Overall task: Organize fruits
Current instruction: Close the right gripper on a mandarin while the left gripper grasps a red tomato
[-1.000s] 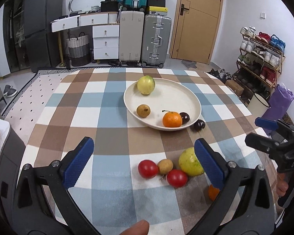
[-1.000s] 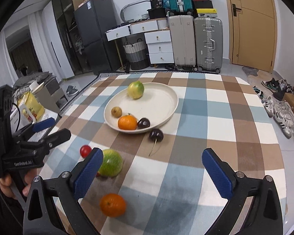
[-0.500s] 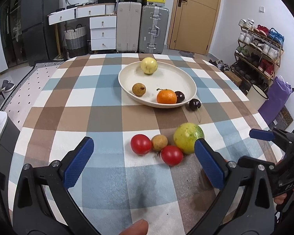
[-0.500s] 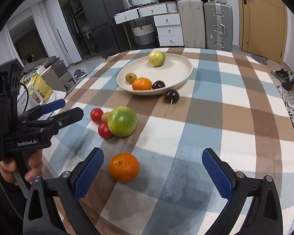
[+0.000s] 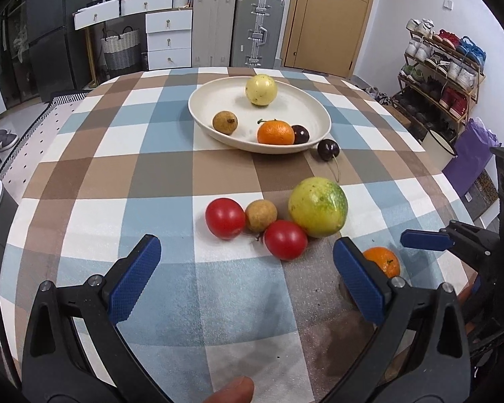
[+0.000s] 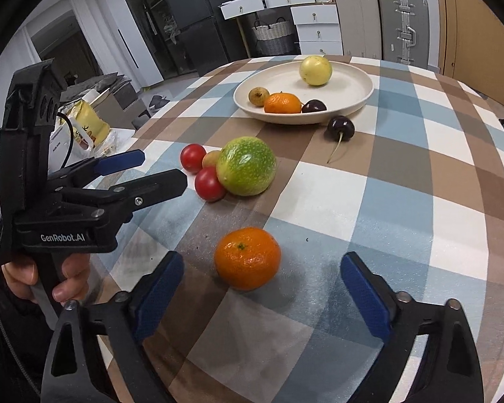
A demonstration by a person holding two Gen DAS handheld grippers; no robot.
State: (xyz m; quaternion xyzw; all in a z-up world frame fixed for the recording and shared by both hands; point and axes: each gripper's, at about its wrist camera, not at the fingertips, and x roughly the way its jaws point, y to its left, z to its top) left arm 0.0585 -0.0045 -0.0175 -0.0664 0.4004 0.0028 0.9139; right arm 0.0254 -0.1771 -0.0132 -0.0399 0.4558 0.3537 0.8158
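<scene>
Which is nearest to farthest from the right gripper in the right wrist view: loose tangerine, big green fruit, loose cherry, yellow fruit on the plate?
From the right gripper, jaws open:
1. Loose tangerine: on the cloth, just ahead between the jaws.
2. Big green fruit: farther ahead, slightly left, beside the tomatoes.
3. Loose cherry: ahead right, just outside the plate.
4. Yellow fruit: at the plate's far side.

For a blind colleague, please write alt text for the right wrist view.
The open right hand-held gripper frames a loose orange on a checked tablecloth. Behind lie a green fruit, two tomatoes and a plate holding four fruits; the left hand-held gripper hovers at the left.
</scene>
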